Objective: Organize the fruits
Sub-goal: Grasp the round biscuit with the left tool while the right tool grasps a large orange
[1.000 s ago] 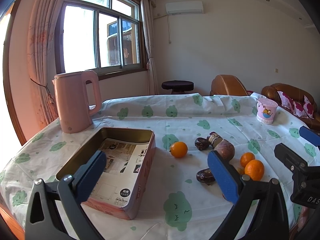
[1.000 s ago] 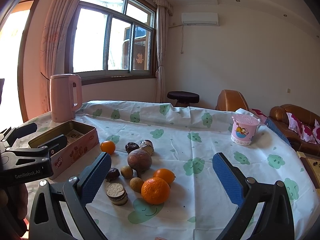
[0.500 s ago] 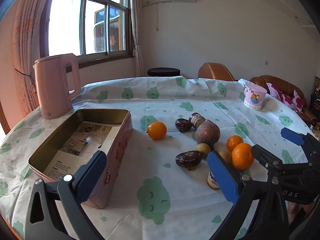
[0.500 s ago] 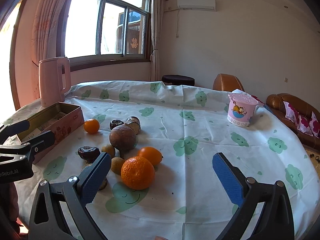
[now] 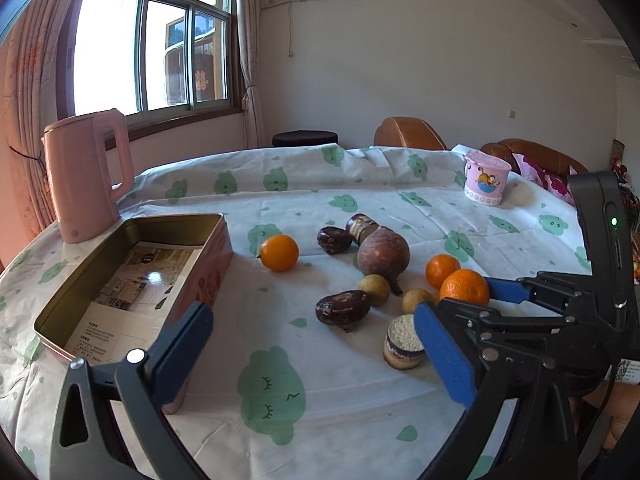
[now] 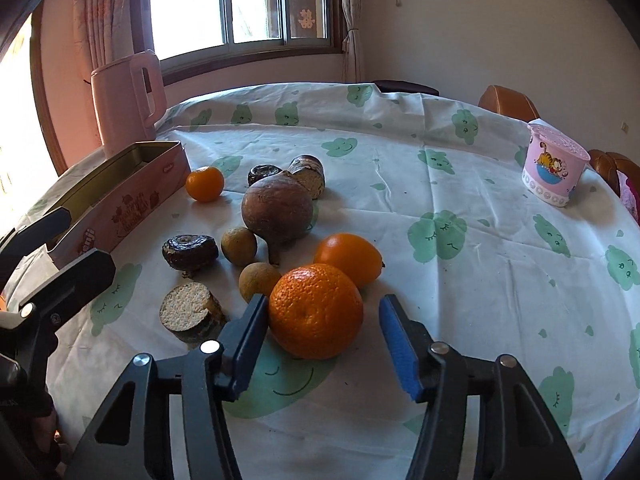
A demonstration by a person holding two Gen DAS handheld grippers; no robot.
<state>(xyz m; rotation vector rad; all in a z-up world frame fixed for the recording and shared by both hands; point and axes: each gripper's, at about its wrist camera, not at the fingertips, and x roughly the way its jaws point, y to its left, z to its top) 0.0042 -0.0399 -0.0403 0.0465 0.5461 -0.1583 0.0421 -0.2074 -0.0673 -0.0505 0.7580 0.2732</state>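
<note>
A large orange [image 6: 316, 312] lies on the tablecloth between the jaws of my right gripper [image 6: 322, 338], which are closing. The left pad is at the fruit's edge and a gap shows at the right pad. The left wrist view shows that orange [image 5: 464, 286] inside the right gripper [image 5: 474, 298]. Around it lie a smaller orange [image 6: 346, 254], a brown round root [image 6: 277, 210], two small tan fruits, dark wrinkled fruits and a cut cylinder piece [image 6: 190, 312]. A third orange [image 5: 279, 253] sits near the open pink tin [image 5: 212, 264]. My left gripper [image 5: 314, 350] is open, with nothing between its fingers.
A pink kettle [image 5: 86, 176] stands behind the tin at the table's left edge. A pink cartoon cup [image 5: 486, 178] stands at the far right. Brown chairs and a sofa lie beyond the table. The left gripper [image 6: 76, 240] hovers beside the tin [image 6: 132, 208].
My right gripper has dropped toward the large orange and its jaws have narrowed around it. The left gripper has sunk closer to the table and stays open.
</note>
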